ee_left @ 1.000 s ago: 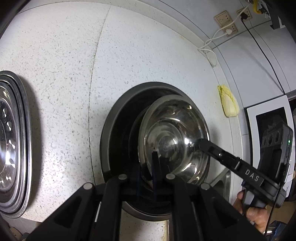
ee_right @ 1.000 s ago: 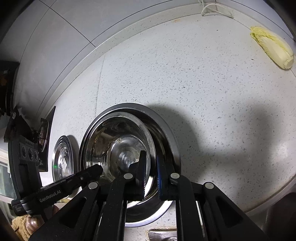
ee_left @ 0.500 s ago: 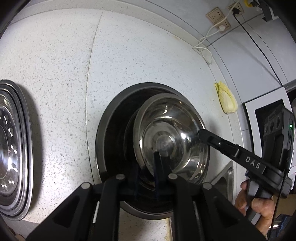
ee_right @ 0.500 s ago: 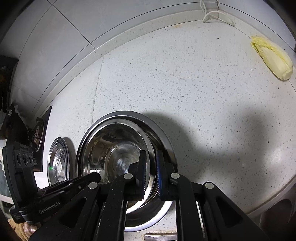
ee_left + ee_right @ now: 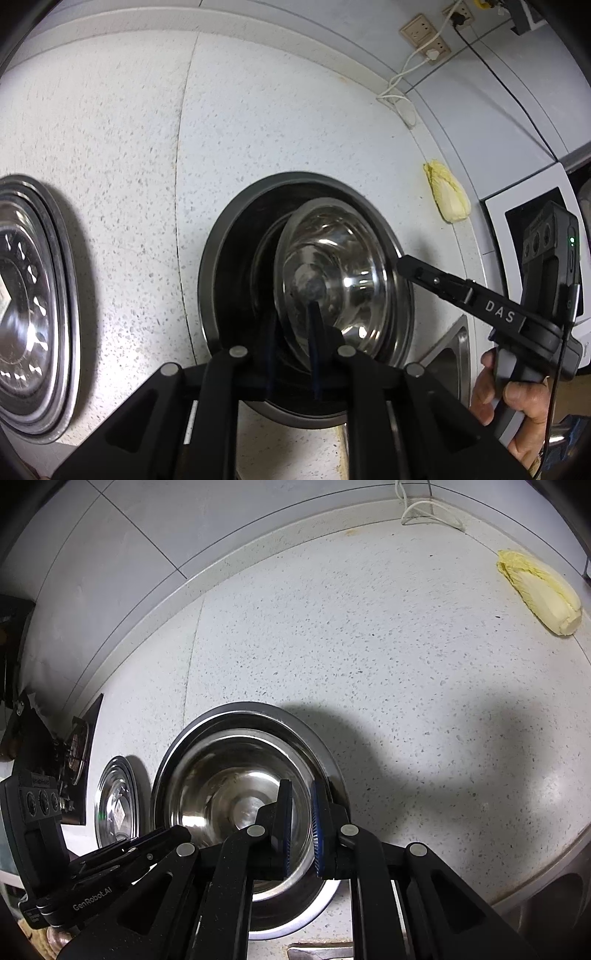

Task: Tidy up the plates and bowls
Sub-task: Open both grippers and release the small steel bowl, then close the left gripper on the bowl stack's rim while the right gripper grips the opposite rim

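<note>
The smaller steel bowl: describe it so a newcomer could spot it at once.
On the speckled white countertop sits a wide dark-rimmed basin. The smaller steel bowl is inside it, gripped at its rim by the left claw and right claw. Unlike the flat patterned steel plates further left, it is deep, smooth and mirror-bright.

Two grippers at a steel bowl inside a dark basin

The left gripper straddles the near rim of the steel bowl, which sits tilted inside the dark basin on the speckled counter. The right gripper touches the bowl's right rim. Left of the basin lies a patterned steel plate; beyond it to the right, a cabbage.
</note>
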`<state>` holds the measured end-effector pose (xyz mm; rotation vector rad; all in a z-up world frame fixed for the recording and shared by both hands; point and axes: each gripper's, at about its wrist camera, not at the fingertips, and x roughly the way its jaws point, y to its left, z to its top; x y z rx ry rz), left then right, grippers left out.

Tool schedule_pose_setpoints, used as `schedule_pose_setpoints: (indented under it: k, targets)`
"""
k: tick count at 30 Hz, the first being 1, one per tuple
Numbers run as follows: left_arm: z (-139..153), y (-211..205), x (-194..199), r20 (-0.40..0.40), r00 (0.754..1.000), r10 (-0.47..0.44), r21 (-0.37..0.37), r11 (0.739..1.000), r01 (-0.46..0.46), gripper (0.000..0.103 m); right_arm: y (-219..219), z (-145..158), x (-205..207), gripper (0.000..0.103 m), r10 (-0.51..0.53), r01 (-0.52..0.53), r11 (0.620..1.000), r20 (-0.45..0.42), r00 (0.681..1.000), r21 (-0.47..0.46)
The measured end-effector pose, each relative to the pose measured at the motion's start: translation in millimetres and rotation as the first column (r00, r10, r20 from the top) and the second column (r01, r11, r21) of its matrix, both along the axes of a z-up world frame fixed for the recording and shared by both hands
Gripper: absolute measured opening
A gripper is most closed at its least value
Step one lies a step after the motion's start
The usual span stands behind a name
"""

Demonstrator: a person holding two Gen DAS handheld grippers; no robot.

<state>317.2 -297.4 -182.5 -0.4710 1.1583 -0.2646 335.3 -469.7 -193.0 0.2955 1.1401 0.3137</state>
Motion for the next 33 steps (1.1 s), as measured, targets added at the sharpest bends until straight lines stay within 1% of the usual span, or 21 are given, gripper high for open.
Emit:
schedule_pose_setpoints:
  k: [4, 5, 6, 7, 8, 9, 11, 12, 14, 16, 19, 21, 25, 28, 33]
  targets:
    - [10, 3, -4, 0.028, 0.999, -0.015, 0.015, 1.000, 0.015, 0.015, -2, 6, -4, 0.009, -0.010, 0.009, 1.000, 0.018, 1.000, 0.012]
    - [14, 5, -5, 0.037, 0.999, -0.020, 0.018, 1.000, 0.019, 0.015, -2, 8, -6, 0.011, -0.012, 0.012, 1.000, 0.027, 1.000, 0.008]
    - [20, 7, -6, 0.055, 0.998, -0.025, 0.025, 0.999, 0.024, 0.015, -3, 13, -8, 0.019, -0.018, 0.018, 1.000, 0.042, 0.999, -0.003]
    - [28, 10, -7, 0.081, 0.996, -0.031, 0.032, 0.999, 0.028, 0.015, -5, 17, -10, 0.023, -0.023, 0.024, 1.000, 0.055, 0.998, -0.011]
    - [36, 13, -8, 0.106, 0.994, -0.031, 0.037, 0.999, 0.027, 0.015, -6, 22, -13, 0.031, -0.029, 0.030, 0.999, 0.070, 0.997, -0.017]
    - [44, 18, -9, 0.125, 0.992, -0.029, 0.034, 0.999, 0.025, 0.015, -9, 29, -16, 0.036, -0.037, 0.039, 0.999, 0.090, 0.995, -0.021]
    - [54, 26, -8, 0.141, 0.990, -0.026, 0.013, 1.000, 0.024, 0.015, -13, 39, -20, 0.038, -0.044, 0.047, 0.999, 0.122, 0.992, -0.026]
    - [61, 32, -8, 0.154, 0.988, -0.019, 0.008, 1.000, 0.018, 0.028, -14, 45, -23, 0.039, -0.048, 0.052, 0.998, 0.136, 0.990, -0.030]
    - [67, 42, -6, 0.170, 0.985, -0.001, 0.002, 1.000, 0.001, 0.046, -17, 51, -27, 0.044, -0.051, 0.056, 0.998, 0.147, 0.988, -0.029]
    - [70, 55, -4, 0.178, 0.984, 0.028, 0.002, 1.000, -0.028, 0.046, -17, 56, -30, 0.045, -0.053, 0.061, 0.997, 0.158, 0.986, -0.043]
    - [63, 73, 0, 0.171, 0.982, 0.077, 0.011, 0.997, -0.080, 0.046, -22, 56, -35, 0.046, -0.056, 0.067, 0.996, 0.159, 0.986, -0.061]
    - [51, 81, 2, 0.136, 0.986, 0.098, 0.011, 0.995, -0.100, 0.046, -26, 52, -37, 0.047, -0.064, 0.074, 0.995, 0.148, 0.987, -0.064]
    - [26, 84, 6, 0.065, 0.993, 0.102, 0.005, 0.995, -0.103, 0.046, -33, 36, -34, 0.047, -0.070, 0.077, 0.995, 0.105, 0.992, -0.066]
    - [9, 80, 7, 0.019, 0.995, 0.100, 0.002, 0.995, -0.101, 0.046, -36, 21, -31, 0.047, -0.072, 0.076, 0.995, 0.066, 0.995, -0.058]
    - [-10, 77, 8, -0.025, 0.995, 0.100, 0.011, 0.995, -0.100, 0.046, -34, 4, -26, 0.047, -0.057, 0.058, 0.997, 0.022, 0.998, -0.043]
